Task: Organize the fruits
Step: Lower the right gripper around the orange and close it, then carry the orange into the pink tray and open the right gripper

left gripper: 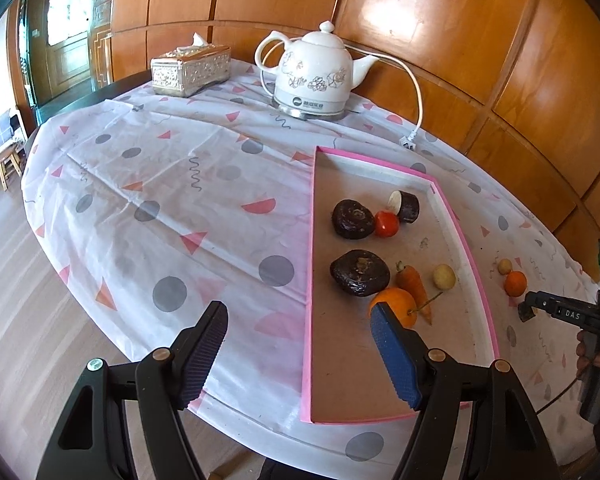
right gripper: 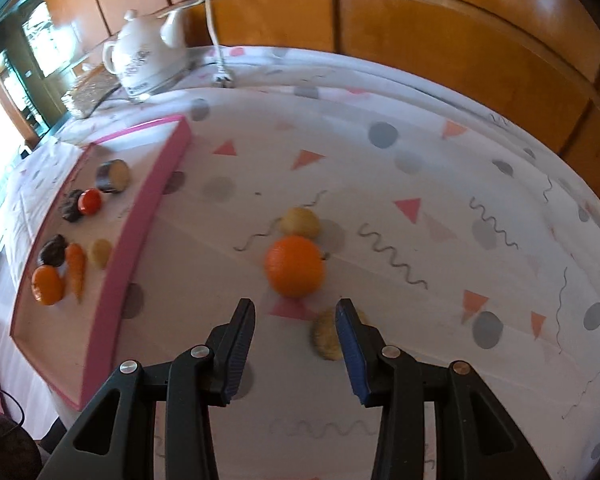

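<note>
The left gripper (left gripper: 300,354) hangs with its jaws apart over the pink tray (left gripper: 309,280). An orange (left gripper: 396,304), a carrot (left gripper: 414,288) and a small tomato (left gripper: 387,224) lie inside.

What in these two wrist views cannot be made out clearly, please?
- Brownish round item, right wrist view: half hidden behind a finger of the right gripper and blurred; its kind is unclear.
- Orange in the pink tray, left wrist view: partly covered by a left gripper finger.
- Tissue box, right wrist view: blurred, mostly behind the kettle.
</note>
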`<act>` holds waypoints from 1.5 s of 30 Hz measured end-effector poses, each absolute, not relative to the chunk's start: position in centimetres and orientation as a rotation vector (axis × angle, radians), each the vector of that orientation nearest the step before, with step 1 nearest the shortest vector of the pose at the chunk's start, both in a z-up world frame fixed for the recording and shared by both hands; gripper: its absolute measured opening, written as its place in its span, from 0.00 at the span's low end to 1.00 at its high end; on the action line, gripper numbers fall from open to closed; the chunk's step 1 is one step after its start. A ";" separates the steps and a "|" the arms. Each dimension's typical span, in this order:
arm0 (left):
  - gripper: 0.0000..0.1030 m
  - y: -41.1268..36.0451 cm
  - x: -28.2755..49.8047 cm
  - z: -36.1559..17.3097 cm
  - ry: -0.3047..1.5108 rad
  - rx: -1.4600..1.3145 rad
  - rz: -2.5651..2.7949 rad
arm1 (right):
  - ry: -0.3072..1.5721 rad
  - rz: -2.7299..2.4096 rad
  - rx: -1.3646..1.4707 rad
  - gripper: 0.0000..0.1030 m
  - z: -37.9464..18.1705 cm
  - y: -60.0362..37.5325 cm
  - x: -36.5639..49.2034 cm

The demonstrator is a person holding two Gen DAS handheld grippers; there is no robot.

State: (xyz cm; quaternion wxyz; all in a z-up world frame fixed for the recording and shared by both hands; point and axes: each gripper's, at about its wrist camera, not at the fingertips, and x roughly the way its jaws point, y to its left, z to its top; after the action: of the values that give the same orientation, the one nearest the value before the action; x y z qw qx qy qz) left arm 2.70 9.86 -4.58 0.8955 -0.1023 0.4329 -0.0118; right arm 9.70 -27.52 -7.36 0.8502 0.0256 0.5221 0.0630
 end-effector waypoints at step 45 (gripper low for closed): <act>0.75 11.8 1.6 -4.3 0.874 -0.246 0.016 | 1.052 0.520 -0.089 0.37 -4.0 -7.6 11.2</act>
State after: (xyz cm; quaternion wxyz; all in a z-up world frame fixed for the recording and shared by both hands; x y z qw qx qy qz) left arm 1.55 11.83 -4.26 0.8986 -0.1189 0.4222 0.0080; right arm 11.22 -7.57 -3.99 0.8318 -0.0418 0.4962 0.2452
